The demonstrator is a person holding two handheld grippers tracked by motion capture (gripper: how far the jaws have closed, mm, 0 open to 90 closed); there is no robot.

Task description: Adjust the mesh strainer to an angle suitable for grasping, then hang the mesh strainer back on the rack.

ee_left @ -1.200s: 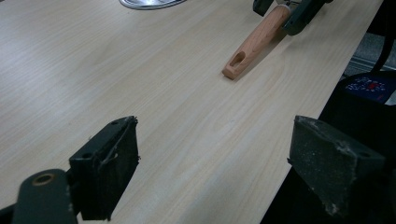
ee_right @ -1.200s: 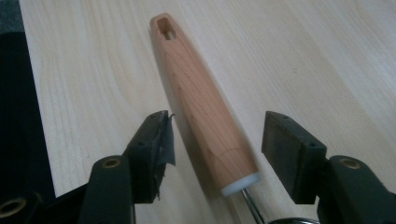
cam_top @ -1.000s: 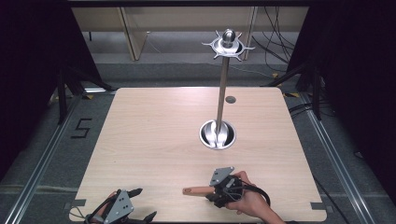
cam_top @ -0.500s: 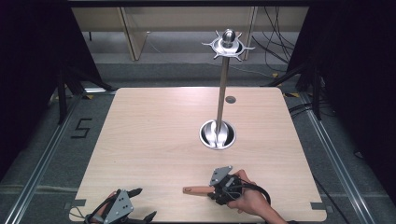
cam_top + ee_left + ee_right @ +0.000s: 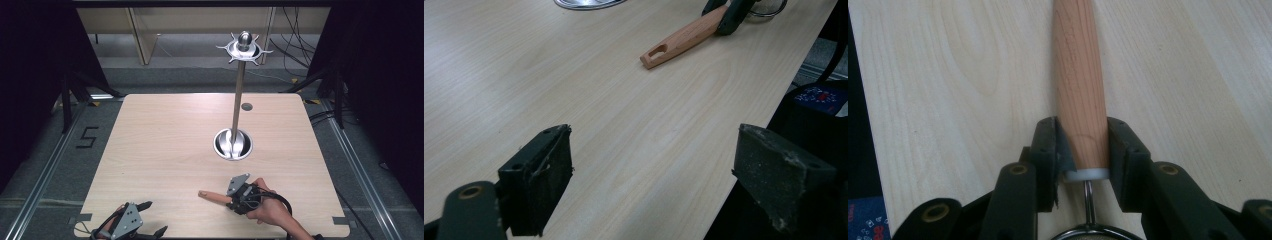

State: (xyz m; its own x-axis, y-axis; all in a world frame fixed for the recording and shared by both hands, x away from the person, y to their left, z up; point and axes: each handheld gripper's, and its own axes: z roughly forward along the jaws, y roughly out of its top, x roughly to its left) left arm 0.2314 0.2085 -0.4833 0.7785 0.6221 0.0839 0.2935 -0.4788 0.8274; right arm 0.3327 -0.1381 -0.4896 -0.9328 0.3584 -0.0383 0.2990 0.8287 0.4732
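With the wooden handle lying flat near the table's near edge, your right gripper has just been closing and now pinches its right end. Your left gripper sits wide open, empty, at the near-left corner.

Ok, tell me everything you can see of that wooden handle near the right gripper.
The wooden handle is a light, reddish-brown rounded stick with visible grain, lying flat on the table near its front edge. Its free end has a slotted hanging hole; the other end has a white collar from which a metal wire runs to a ring. The right gripper has just been closing, and its pads now press the handle's sides just ahead of the collar.
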